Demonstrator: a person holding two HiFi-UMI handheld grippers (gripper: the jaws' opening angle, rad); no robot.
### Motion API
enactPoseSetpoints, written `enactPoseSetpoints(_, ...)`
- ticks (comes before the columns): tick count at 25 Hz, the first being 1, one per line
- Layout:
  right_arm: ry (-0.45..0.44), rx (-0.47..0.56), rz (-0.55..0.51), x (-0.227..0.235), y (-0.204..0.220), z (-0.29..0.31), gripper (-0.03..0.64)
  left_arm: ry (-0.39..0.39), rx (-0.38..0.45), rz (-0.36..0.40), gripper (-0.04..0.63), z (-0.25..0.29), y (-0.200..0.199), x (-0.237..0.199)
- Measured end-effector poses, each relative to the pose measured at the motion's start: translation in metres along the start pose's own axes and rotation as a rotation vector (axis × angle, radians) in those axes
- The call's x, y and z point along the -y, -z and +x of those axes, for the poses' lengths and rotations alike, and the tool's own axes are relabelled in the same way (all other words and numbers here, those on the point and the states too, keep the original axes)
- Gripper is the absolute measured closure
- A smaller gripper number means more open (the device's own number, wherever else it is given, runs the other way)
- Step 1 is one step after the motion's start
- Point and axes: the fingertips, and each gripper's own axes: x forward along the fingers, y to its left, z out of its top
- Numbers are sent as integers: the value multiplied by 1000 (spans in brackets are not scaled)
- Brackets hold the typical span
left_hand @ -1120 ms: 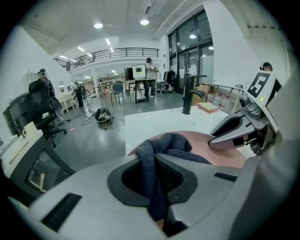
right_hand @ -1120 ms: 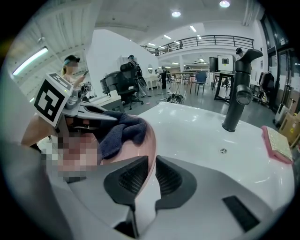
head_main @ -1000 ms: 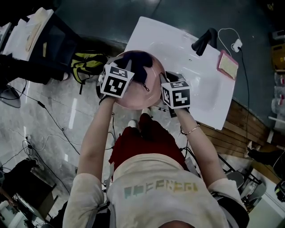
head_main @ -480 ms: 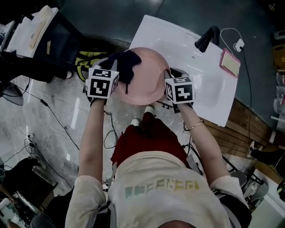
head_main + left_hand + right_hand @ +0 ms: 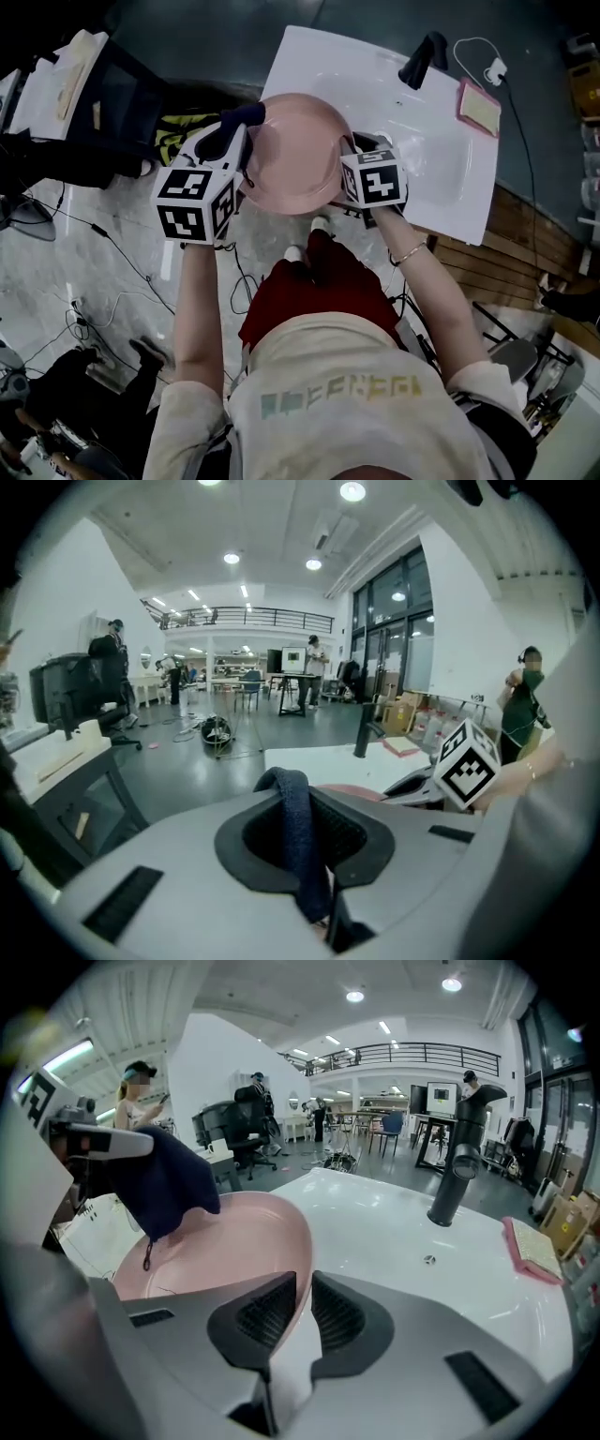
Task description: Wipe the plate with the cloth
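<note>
The right tool point(image 5: 302, 1286) clamps the near rim of the round pink plate point(image 5: 225, 1251), holding it hollow-side up at the edge of the white worktop point(image 5: 441, 187). The left tool point(image 5: 300, 799), pinching a dark blue cloth point(image 5: 298, 855), hangs just beside the plate's left rim, so the plate lies to its right. The cloth droops with its length downward over that rim; whether it touches the pink surface is hard to tell. The next pass likely runs inward across the hollow.
</note>
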Motion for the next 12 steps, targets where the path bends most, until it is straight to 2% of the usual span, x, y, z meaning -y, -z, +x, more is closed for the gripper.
enactPoseSetpoints(4,13,3,27,3,3,-2,549,157,48,-17,554,12,-23,52)
enactPoseSetpoints(7,21,7,39,4,4,-3,549,270,52,-48,555,28,-26,90)
enactPoseSetpoints(9,21,7,50,4,5,-1,550,306,19,-47,554,43,-16,107)
enactPoseSetpoints(12,23,5,44,6,5,0,549,313,-75,-31,555,68,14,117)
